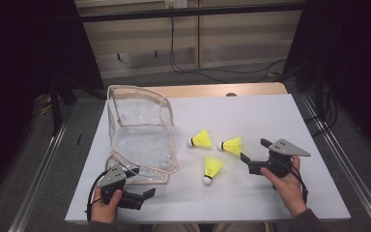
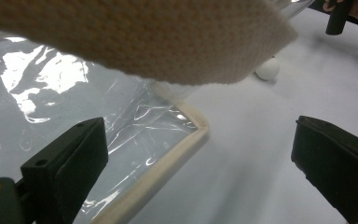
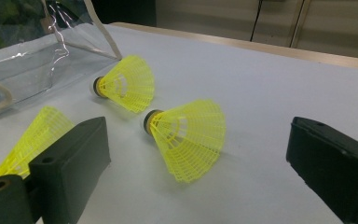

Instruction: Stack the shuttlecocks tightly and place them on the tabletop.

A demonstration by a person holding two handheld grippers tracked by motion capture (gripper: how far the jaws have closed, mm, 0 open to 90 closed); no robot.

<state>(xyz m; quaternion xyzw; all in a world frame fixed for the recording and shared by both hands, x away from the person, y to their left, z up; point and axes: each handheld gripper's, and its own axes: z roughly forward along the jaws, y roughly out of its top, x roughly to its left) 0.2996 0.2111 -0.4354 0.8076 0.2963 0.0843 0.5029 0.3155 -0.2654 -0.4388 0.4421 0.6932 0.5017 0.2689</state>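
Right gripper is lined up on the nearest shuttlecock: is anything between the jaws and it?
Nothing visible. The right gripper stands open, and only bare white table lies between it and the closest shuttlecock; the other two lie off to the side.

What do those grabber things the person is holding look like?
Each gripper, left and right, is black with two blocky jaws. A grey three-cornered plate sits on top, and a black cable trails from it. The jaw blocks have small round holes.
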